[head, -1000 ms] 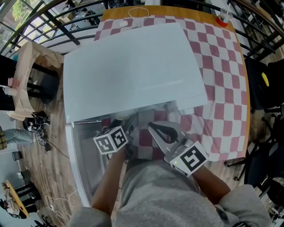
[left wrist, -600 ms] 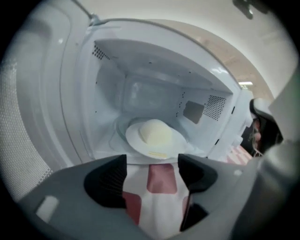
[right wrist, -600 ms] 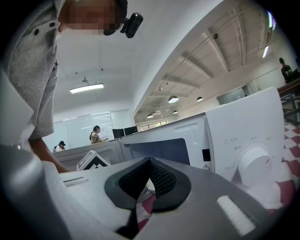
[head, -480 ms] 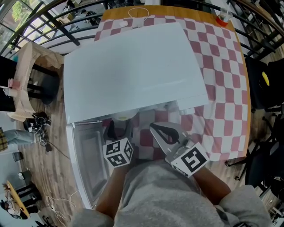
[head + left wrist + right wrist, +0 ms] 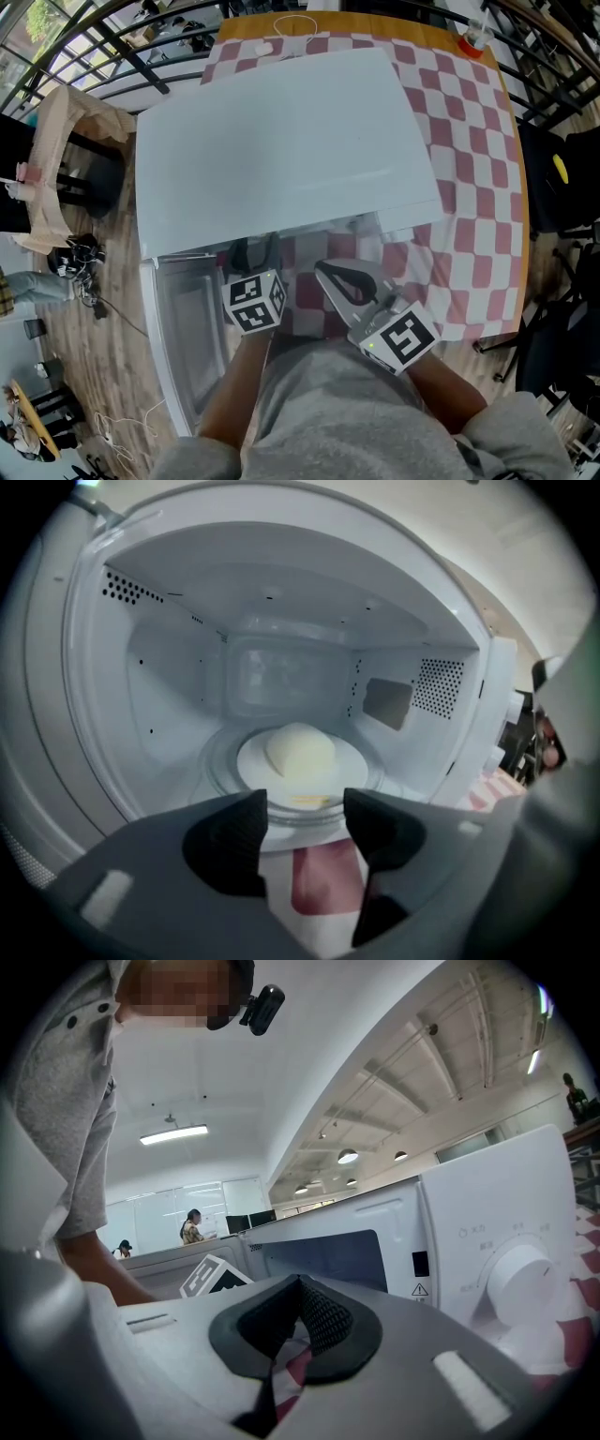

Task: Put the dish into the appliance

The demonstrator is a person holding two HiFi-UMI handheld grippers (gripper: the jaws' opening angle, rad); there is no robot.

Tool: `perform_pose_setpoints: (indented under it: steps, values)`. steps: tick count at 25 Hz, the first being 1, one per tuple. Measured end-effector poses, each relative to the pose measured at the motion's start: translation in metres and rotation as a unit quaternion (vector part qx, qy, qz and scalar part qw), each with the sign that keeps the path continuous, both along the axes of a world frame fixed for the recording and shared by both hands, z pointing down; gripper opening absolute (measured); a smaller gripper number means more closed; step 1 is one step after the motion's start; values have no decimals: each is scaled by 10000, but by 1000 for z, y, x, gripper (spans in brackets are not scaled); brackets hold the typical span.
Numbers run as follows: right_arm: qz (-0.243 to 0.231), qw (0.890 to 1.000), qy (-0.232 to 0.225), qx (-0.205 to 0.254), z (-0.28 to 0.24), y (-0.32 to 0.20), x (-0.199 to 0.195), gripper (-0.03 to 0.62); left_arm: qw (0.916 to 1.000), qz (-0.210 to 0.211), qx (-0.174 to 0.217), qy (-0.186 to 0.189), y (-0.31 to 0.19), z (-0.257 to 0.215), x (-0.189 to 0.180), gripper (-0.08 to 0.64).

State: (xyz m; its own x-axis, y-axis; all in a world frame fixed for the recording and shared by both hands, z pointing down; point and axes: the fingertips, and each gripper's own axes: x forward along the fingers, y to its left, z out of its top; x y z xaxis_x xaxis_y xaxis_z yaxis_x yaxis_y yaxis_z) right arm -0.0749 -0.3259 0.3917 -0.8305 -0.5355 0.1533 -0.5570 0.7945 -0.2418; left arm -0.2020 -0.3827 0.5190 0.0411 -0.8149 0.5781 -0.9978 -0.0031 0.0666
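**A:** Where is the dish?

**B:** The dish [image 5: 298, 761] is inside the microwave [image 5: 281, 150], lying flat on the glass turntable [image 5: 217, 766] in the middle of the cavity floor. A pale, rounded lump of food [image 5: 300, 745] sits on it.

**A:** Is anything touching it?

**B:** No. The left gripper [image 5: 305, 808] is just outside the microwave's opening and points straight in, with the dish beyond its tips. Its jaws stand apart and are closing, and between them only the red-and-white cloth under the microwave shows.

**A:** And the door?

**B:** The door [image 5: 183, 347] is swung open to the microwave's left side, next to the left gripper's marker cube [image 5: 255, 302].

**A:** What about the other gripper?

**B:** The right gripper [image 5: 298, 1288] is in front of the microwave's right part, near the control panel with its round knob [image 5: 520, 1279]. Its jaws are together and grip nothing.

**A:** What does the microwave stand on?

**B:** It stands on a checkered tablecloth [image 5: 469, 169], which reaches out to the microwave's right and behind it.
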Motion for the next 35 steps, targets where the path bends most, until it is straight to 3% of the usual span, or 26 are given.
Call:
perform_pose_setpoints:
  steps: [10, 12, 18, 25, 35]
  values:
    - [74, 10000, 44, 3, 0, 3, 8, -2, 10000, 48, 4, 21, -23, -3, -6, 245]
    - [119, 9999, 50, 1, -1, 3, 13, -2, 9999, -81, 128, -57, -20, -10, -11, 161]
    - [363, 9993, 45, 72, -3, -3, 38, -2, 9986, -265, 451, 95, 21, -36, -2, 13]
    - [628, 9979, 102, 95, 0, -5, 73, -2, 9980, -3, 624, -54, 76, -70, 24, 11]
    - [912, 9949, 374, 223, -5, 14, 89, -2, 9956, 384, 849, 22, 99, -100, 49, 11]
